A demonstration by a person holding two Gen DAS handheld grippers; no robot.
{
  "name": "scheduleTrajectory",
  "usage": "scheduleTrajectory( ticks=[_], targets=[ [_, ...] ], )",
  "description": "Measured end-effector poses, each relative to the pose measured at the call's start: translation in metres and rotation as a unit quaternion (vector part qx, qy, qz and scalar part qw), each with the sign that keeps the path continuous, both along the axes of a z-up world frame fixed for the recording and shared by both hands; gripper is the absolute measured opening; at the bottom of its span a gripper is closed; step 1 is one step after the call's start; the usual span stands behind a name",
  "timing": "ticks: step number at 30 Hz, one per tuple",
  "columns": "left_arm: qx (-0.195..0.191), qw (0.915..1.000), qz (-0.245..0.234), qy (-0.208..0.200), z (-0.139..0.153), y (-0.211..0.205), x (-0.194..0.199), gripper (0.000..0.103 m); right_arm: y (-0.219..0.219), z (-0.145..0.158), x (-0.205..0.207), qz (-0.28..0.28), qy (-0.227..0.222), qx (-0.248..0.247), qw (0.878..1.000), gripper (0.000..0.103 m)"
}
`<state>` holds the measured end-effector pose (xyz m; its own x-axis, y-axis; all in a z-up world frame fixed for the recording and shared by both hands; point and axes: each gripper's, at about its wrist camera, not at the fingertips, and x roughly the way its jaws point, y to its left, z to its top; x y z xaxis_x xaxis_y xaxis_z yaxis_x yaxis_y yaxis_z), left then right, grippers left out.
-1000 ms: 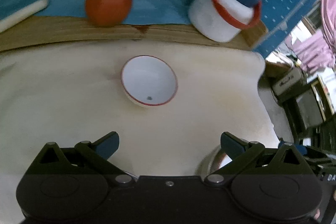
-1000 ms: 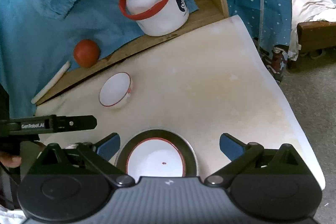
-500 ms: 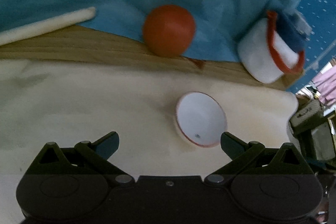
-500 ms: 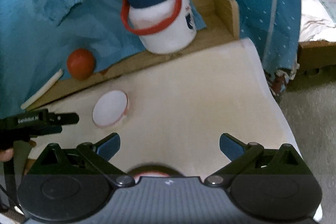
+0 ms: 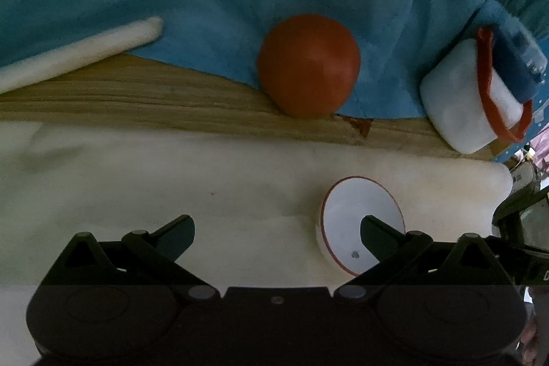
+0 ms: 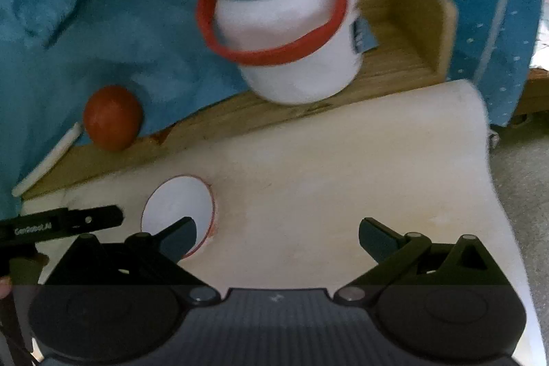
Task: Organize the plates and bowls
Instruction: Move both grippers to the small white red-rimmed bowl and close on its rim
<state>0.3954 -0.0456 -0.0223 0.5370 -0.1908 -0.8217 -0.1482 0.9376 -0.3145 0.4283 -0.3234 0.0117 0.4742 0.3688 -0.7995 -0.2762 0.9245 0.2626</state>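
Note:
A small white bowl point(image 5: 357, 215) with a red rim rests on the cream table cover. In the left wrist view it lies at the lower right, partly behind the right finger of my open left gripper point(image 5: 276, 230), which holds nothing. The right wrist view has the same bowl point(image 6: 176, 204) at the lower left, behind the left finger of my open right gripper point(image 6: 276, 234). Between the right gripper's fingers is only bare cover. The left gripper's body point(image 6: 65, 223) shows as a black bar left of the bowl. No plate is in view.
A wooden ledge point(image 5: 154, 102) runs along the far side, carrying an orange-red ball point(image 5: 308, 66), a white rod point(image 5: 79, 52) and a white jar point(image 6: 291, 33) with a blue lid and red handle. Blue cloth hangs behind. The table's right edge point(image 6: 494, 194) drops to the floor.
Both grippers have moved forward toward the ledge. The bowl has slid to the lower right in the left view. The plate with its red-rimmed dish has dropped out of the right view.

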Motion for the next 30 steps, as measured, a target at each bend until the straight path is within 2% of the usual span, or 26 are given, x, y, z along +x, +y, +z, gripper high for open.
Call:
scheduleTrajectory(
  ticks=[12,16,19,22,25,28,30],
  targets=[
    [0.017,0.9988,-0.021,0.04,-0.021,-0.015,0.016,0.102,0.031,-0.021,0.015,0.038,0.033,0.007,0.999,0.101],
    [0.002,0.9988,-0.015,0.047,-0.023,-0.014,0.018,0.102,0.038,-0.025,0.02,0.044,0.038,0.014,0.998,0.083],
    [0.004,0.9984,-0.018,0.053,-0.024,-0.016,0.019,0.102,0.041,-0.027,0.021,0.045,0.042,0.017,0.998,0.081],
    [0.012,0.998,-0.018,0.059,-0.026,-0.019,0.023,0.1,0.044,-0.03,0.023,0.047,0.048,0.019,0.998,0.073],
    [0.003,0.998,-0.021,0.059,-0.027,-0.02,0.024,0.095,0.047,-0.034,0.025,0.046,0.055,0.015,0.997,0.062],
    [-0.003,0.9978,-0.028,0.059,-0.029,-0.023,0.027,0.084,0.047,-0.036,0.026,0.046,0.061,0.024,0.997,0.049],
    [-0.006,0.9979,-0.031,0.057,-0.029,-0.021,0.026,0.078,0.048,-0.036,0.026,0.047,0.063,0.03,0.996,0.044]
  ],
)
